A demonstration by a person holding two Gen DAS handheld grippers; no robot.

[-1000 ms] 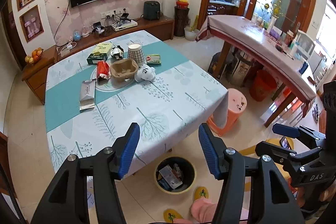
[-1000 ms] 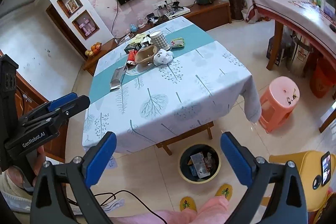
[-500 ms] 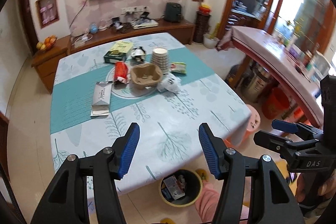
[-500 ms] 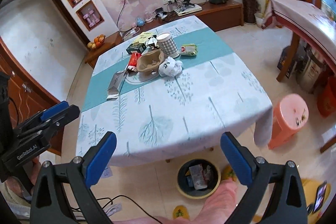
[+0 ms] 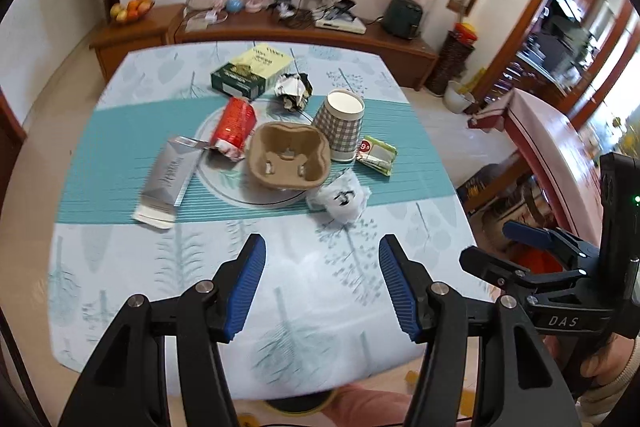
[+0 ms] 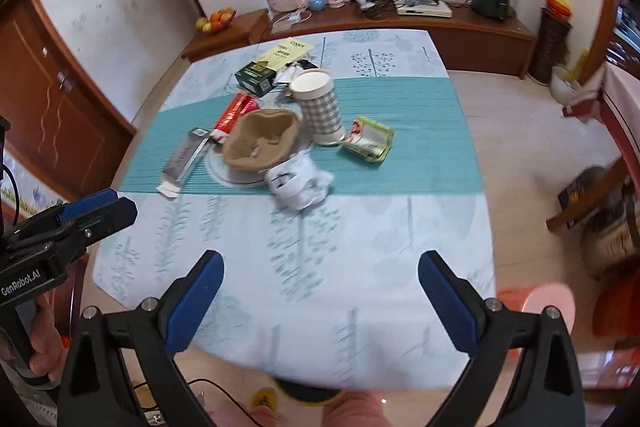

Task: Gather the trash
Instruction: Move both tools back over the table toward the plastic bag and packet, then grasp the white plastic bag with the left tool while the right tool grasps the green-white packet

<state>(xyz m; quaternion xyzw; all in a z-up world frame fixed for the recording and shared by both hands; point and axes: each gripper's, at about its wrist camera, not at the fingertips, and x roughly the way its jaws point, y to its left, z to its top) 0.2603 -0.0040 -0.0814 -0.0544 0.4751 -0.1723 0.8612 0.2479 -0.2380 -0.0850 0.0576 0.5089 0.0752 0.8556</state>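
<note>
The left gripper (image 5: pixel 322 281) is hanging over the near part of the table (image 5: pixel 120 267), blue pads spread apart and gripping nothing. The right gripper (image 6: pixel 320 297) is sitting over the same near edge, its jaws gaping wider still, also empty. All the trash is lying farther up the table, well apart from both claws, on the teal band. Nearest is the crumpled white wrapper (image 5: pixel 340 199), just beyond the left gripper's right pad. Behind it the brown pulp cup tray (image 5: pixel 288 155) is resting on a round mat, with the checked paper cup (image 5: pixel 342 125) standing upside down at its far right. A green packet (image 5: pixel 378 155) is lying right of the cup, a red packet (image 5: pixel 234 125) left of the tray, and a silver carton (image 5: pixel 168 183) farther left. Farthest are a crumpled foil wrapper (image 5: pixel 294 91) and a green box (image 5: pixel 252 69).
</note>
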